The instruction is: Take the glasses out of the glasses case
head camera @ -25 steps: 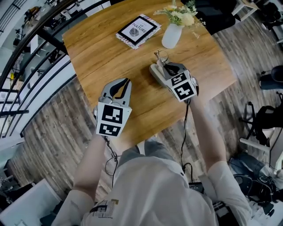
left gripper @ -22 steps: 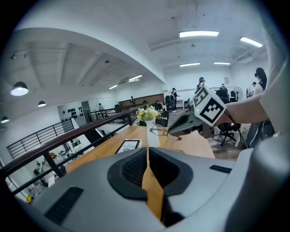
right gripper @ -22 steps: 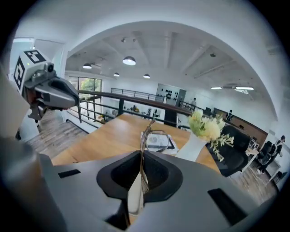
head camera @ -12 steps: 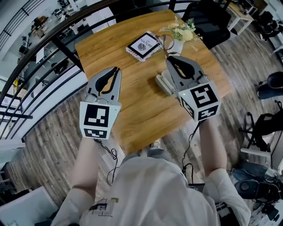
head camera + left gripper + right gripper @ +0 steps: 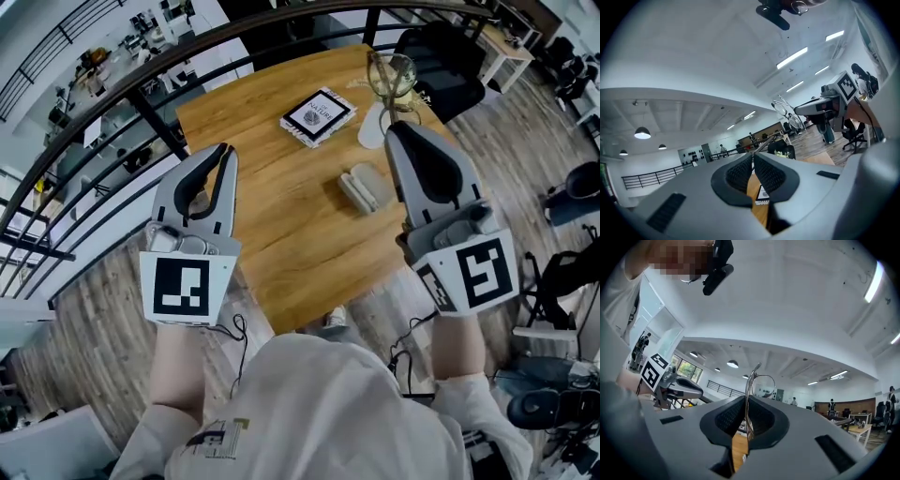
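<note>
My right gripper is held high over the table, shut on the thin metal-framed glasses, which stick up past its tips. In the right gripper view the glasses stand edge-on between the pads. The grey glasses case lies open on the wooden table, well below and left of that gripper. My left gripper is raised at the left, shut with nothing in it; its pads nearly touch. The left gripper view also catches the right gripper with the glasses.
A magazine lies at the table's far side, with a white vase next to it. A dark railing runs along the left. A black chair stands beyond the table. Bags and cables lie on the floor at the right.
Both grippers have risen from table level toward the head camera. The right one has carried the glasses up and away from the case, which stays on the table.
</note>
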The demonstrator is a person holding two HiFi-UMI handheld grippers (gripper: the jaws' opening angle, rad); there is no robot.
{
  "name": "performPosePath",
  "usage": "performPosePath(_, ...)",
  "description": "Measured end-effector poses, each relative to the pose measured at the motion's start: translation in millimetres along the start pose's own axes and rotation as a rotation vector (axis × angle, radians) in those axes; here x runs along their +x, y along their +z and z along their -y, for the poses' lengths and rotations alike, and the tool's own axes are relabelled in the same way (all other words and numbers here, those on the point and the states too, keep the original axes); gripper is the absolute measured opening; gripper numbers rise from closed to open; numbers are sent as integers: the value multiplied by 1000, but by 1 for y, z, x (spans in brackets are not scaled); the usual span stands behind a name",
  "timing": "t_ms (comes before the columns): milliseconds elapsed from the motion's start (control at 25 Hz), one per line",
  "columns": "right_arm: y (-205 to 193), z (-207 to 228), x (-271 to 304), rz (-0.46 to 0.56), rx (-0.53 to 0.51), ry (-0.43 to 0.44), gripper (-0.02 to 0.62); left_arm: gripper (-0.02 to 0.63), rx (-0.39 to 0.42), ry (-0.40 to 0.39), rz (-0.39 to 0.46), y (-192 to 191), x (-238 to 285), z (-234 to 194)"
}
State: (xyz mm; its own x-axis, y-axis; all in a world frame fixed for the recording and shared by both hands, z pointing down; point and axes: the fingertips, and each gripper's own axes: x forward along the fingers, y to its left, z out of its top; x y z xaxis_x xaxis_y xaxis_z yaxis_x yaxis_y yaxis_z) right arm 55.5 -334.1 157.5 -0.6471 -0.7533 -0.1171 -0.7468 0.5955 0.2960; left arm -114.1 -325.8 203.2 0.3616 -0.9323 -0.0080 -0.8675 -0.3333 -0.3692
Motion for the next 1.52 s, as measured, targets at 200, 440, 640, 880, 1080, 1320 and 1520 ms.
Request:
performPosePath(200,30,-11,-21,57,-6,-12,45,31,37,30,40,16,-27,-13)
performPosePath(440,35,-20,-46,61,4,-5,44,31,23,66,38,12,-59,-22)
performPosePath(640,15,-23,-54,20,54,-3,46,31,24,81,26,2,-67,-24)
performPosePath(880,-19,-29,-58,-9,210,16,45,31,22,64,-13,-17,-67,-6)
performPosePath(1080,-51,-46,-57,-75,256,39,46,31,-6,8,-76,-42,-62,20)
performPosePath(1320,-82,-63,-59,-149,300,69,46,31,-67,-39,-144,-69,-62,50)
performPosePath(1520,-95,-64,-61,-184,309,77,46,31,-36,-66,-138,-79,-60,55)
